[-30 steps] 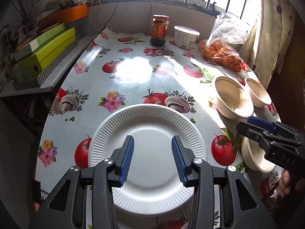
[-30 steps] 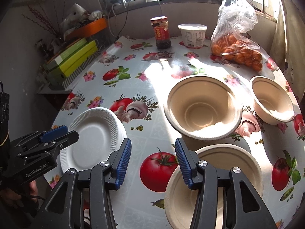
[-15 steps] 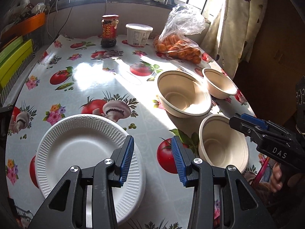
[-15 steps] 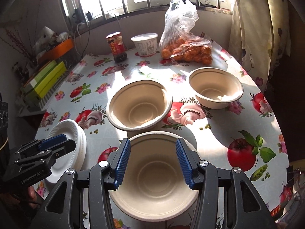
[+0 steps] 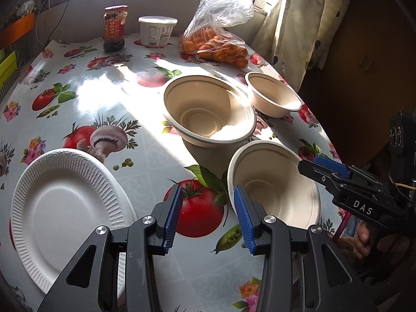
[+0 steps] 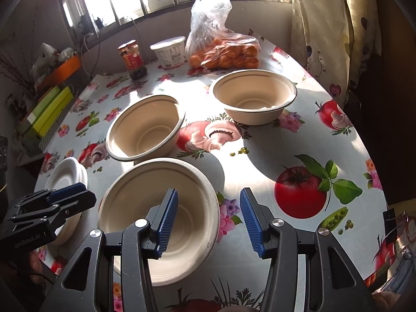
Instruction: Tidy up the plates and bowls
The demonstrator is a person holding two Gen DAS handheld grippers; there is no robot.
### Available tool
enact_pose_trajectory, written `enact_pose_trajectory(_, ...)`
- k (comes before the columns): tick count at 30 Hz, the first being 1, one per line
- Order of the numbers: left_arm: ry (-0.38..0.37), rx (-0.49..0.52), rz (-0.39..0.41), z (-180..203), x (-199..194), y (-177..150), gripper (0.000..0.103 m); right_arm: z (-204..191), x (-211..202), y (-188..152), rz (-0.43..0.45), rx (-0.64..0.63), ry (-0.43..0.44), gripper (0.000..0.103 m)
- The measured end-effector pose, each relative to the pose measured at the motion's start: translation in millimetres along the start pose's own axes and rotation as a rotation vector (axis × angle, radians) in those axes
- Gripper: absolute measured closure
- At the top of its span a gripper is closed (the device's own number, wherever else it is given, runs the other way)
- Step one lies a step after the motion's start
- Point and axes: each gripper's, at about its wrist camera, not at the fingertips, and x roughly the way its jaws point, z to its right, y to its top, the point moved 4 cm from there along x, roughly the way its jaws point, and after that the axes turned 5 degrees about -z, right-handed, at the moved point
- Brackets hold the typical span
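Three beige paper bowls (image 6: 158, 208) (image 6: 145, 127) (image 6: 254, 98), white ribbed plate (image 5: 65, 208); both claws (image 5: 206, 218) (image 6: 208, 218) parted, holding nothing

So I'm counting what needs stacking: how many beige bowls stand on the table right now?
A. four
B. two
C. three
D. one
C: the right wrist view shows the near bowl by the tongs, the middle bowl behind it, and the far bowl nearer the bag of oranges, all standing apart and none nested.
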Motion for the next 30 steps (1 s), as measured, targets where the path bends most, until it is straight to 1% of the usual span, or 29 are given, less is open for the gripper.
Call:
enact_pose_trajectory(5,-0.011,-0.002,-0.013,9.4,5.6,-0.9,0.061,5.9,2.1,-5.4,-0.01,-0.002,0.03,0.054)
enact_pose_trajectory(6,-0.021,-0.003,-0.019,11.4,7.3,-1.3,0.061,6.2,2.3,-6.2,-0.01,-0.005,0.037,0.056)
enact_pose_trajectory(7,-0.03,-0.008,-0.026,12.7,9.2,-1.9,0.061,6.7,2.3,-7.1,-0.009,-0.007,0.044,0.063)
enact_pose_trajectory(8,-0.033,-0.011,-0.031,14.1,11.4,-2.4,0.061,7.4,2.6,-7.9,-0.01,-0.008,0.052,0.066)
enact_pose_trajectory(10,-0.031,-0.015,-0.038,16.9,15.1,-3.6,0.061,9.8,4.1,-10.0,-0.017,-0.008,0.06,0.075)
enact_pose_trajectory(12,-0.034,-0.016,-0.044,20.3,18.2,-4.9,0.061,12.4,5.5,-11.6,-0.022,-0.005,0.069,0.078)
enact_pose_trajectory(13,-0.035,-0.013,-0.047,22.3,19.4,-5.1,0.061,14.0,5.3,-12.1,-0.022,-0.002,0.075,0.083)
enact_pose_trajectory(16,-0.04,0.0,-0.054,29.5,22.7,-4.6,0.061,17.7,4.0,-12.6,-0.014,0.001,0.087,0.093)
enact_pose_trajectory(24,-0.066,0.033,-0.069,49.3,31.5,-3.9,0.061,28.1,-0.5,-11.3,-0.011,0.007,0.091,0.093)
enact_pose_trajectory(30,-0.057,0.032,-0.075,52.4,34.6,-1.7,0.061,37.8,1.0,-13.8,-0.026,0.031,0.099,0.092)
